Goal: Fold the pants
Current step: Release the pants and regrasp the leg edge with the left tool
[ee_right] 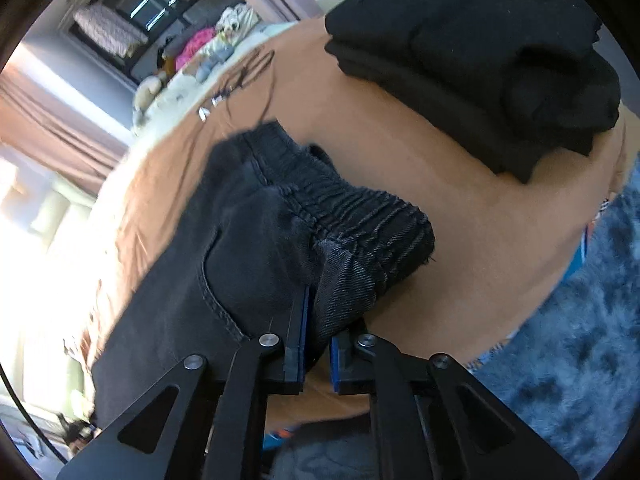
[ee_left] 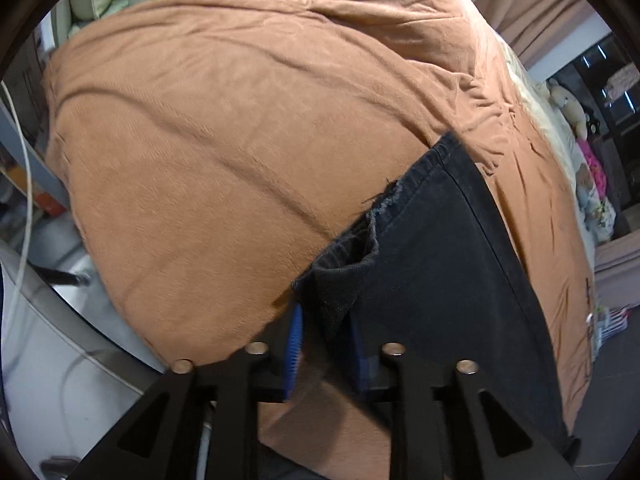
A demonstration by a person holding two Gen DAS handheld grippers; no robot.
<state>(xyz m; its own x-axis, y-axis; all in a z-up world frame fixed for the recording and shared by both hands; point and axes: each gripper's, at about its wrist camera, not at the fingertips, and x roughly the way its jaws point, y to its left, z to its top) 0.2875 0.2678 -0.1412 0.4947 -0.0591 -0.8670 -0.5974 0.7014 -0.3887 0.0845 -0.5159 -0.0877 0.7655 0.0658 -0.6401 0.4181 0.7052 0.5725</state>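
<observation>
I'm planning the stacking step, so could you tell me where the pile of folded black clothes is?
In the right wrist view, the folded black clothes sit upper right on the brown blanket, apart from the dark pants.

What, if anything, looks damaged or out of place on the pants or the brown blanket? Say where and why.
The black pants have a frayed, torn-looking hem with loose threads, just beyond the left gripper. Threads also stick out at the elastic waistband corner by the right gripper. The brown blanket is only creased.
</observation>
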